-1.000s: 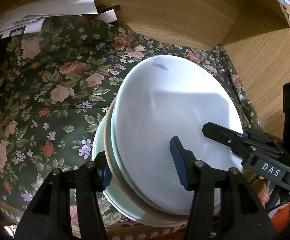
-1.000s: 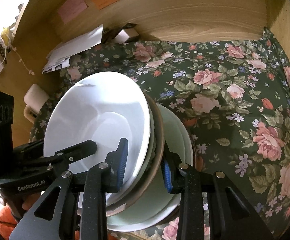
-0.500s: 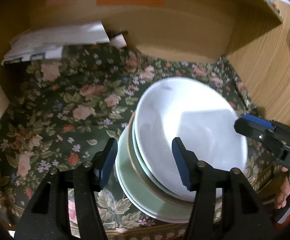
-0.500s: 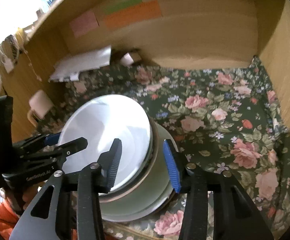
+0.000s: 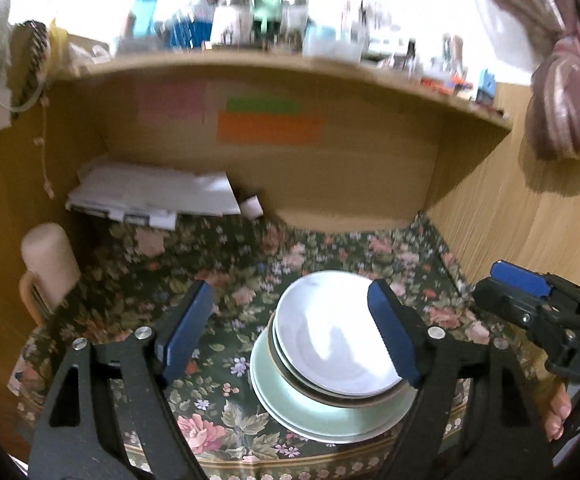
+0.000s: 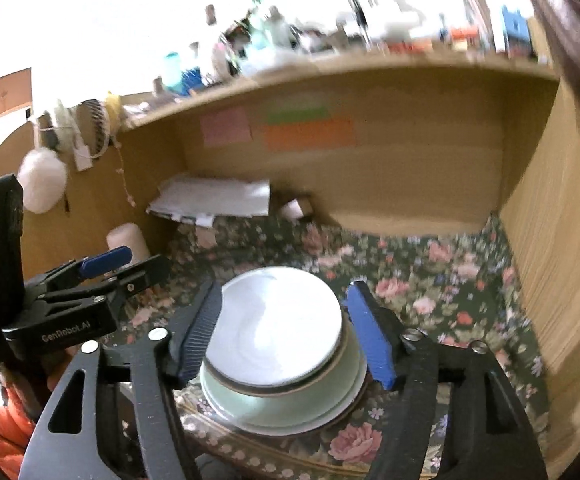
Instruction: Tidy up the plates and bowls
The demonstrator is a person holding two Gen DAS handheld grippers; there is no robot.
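Stack of plates and bowls (image 5: pixel 330 364) sitting on the floral worktop (image 5: pixel 218 264). Left gripper (image 5: pixel 290 332) and right gripper (image 6: pixel 286 336) both spread wide, gripping nothing, hovering above.

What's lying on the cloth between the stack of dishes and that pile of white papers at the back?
Nothing: in the left wrist view only bare floral cloth runs from the stack of dishes to the white papers. A small white box sits beside the papers.
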